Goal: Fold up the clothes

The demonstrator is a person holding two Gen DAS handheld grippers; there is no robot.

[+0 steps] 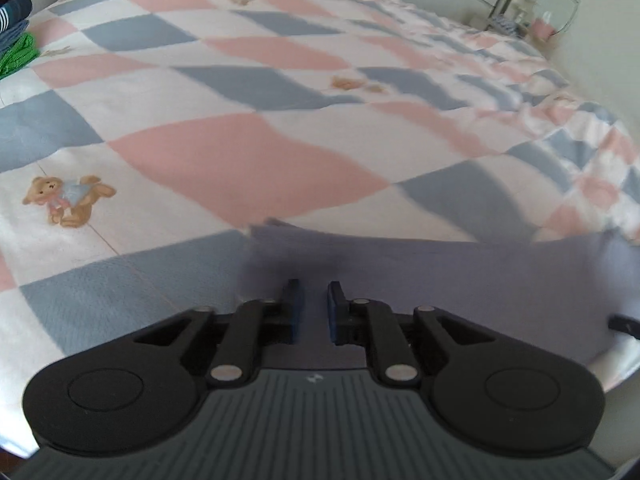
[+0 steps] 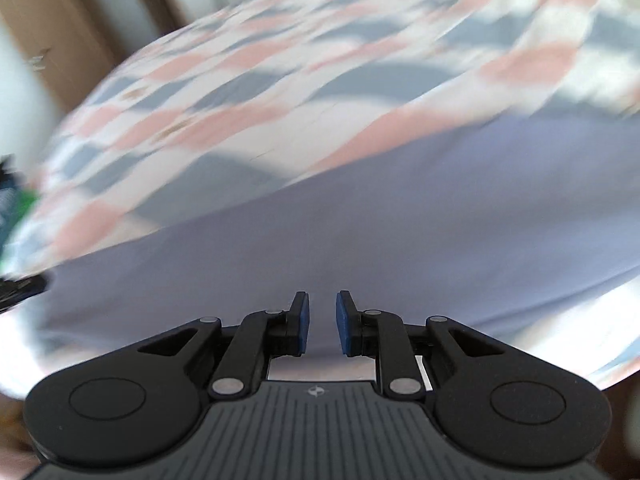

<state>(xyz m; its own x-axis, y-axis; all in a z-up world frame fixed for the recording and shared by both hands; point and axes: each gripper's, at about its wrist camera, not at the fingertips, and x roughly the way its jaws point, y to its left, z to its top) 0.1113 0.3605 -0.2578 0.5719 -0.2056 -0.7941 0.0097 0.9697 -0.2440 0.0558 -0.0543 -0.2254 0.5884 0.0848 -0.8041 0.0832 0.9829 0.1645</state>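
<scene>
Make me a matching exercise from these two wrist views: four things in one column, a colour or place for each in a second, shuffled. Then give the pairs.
Things:
1. folded garment
2. teddy bear print
3. stack of clothes
4. gripper pads

Descriptions:
A. brown, on a white square of the bedspread
B. blue
C. far left edge of the left wrist view
D. plain lavender, lying just ahead of both grippers

Pairs: 1-D, 2-A, 3-C, 4-B
</scene>
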